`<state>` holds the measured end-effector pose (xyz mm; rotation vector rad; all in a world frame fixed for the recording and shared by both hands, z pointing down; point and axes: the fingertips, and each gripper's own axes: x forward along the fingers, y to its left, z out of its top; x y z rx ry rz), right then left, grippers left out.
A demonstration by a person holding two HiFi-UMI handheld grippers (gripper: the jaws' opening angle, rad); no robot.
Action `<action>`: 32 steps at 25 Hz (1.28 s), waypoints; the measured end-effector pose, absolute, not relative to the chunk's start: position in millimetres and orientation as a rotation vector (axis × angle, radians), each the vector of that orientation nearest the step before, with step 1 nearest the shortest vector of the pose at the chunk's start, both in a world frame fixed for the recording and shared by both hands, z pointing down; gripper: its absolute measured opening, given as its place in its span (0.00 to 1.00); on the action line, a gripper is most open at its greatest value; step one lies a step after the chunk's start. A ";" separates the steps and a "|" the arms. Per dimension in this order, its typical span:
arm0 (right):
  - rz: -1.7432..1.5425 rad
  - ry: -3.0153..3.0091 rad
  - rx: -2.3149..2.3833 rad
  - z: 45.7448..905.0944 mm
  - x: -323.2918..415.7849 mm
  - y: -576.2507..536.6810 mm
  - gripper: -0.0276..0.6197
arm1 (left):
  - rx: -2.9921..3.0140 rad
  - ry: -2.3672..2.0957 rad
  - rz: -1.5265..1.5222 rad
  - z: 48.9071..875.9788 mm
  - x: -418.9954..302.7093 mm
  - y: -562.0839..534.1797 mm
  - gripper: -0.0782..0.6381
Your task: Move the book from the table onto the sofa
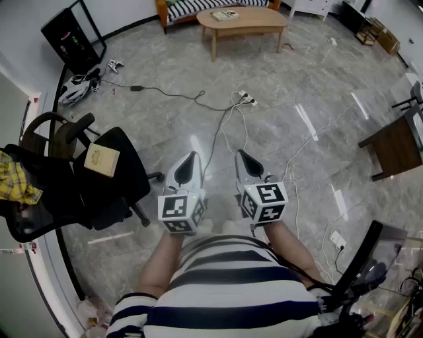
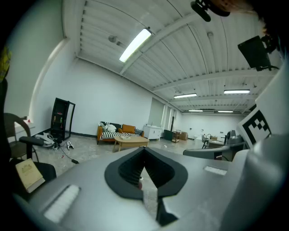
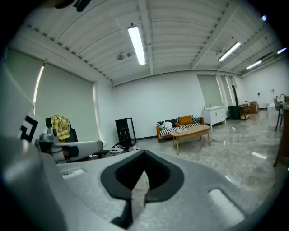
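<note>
Far from the goods; nothing in hand.

- 9 o'clock: office chair [image 1: 112, 178] with a tan booklet [image 1: 101, 159] on its seat. Risk: taking this for the task's thing. It is nearest and looks book-like.
- Left claw [image 1: 188, 162]: pressed together, empty, held close to the body and aimed toward 12 o'clock.
- 12 o'clock, well apart: the book [image 1: 225, 14] lies flat on the low wooden counter [image 1: 261, 21], the striped sofa [image 1: 198, 6] just behind it. At this range it is tiny; probably a thin book or magazine, I can't say which.
- Between here and there: cables [image 1: 218, 132] and a power strip [image 1: 248, 99] trail across the glossy floor [image 1: 310, 79], straight on the walking line. Risk: snagging a foot, or jerking both claws mid-stride.
- Right claw [image 1: 246, 158]: also pressed together, empty.
- 2 o'clock: dark side table [image 1: 396, 145], clear of the route unless the path swings wide.

At the counter: both claws must spread first; a flat book offers little edge, so a shallow pinch could push it off the far side.
</note>
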<state>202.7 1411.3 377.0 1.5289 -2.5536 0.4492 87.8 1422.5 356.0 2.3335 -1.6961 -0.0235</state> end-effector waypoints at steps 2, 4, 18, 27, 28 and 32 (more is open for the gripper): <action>0.457 -2.565 1.541 372.7 210.5 1406.8 0.04 | 2.330 -1.712 -0.008 352.3 93.3 1419.0 0.11; 0.449 -2.574 1.548 369.5 218.0 1403.8 0.04 | 2.330 -1.720 -0.007 350.0 99.0 1416.3 0.11; 0.515 -2.549 1.582 399.8 229.6 1381.8 0.04 | 2.235 -1.736 -0.019 377.3 83.3 1399.0 0.11; 0.492 -2.510 1.581 406.7 208.6 1306.8 0.04 | 2.254 -1.719 0.017 392.6 61.3 1315.8 0.11; 0.498 -2.504 1.596 407.8 203.6 1293.2 0.04 | 2.266 -1.707 0.030 394.7 58.2 1303.7 0.11; 0.498 -2.502 1.628 406.0 171.4 1243.2 0.04 | 2.318 -1.658 0.076 390.5 38.1 1255.7 0.11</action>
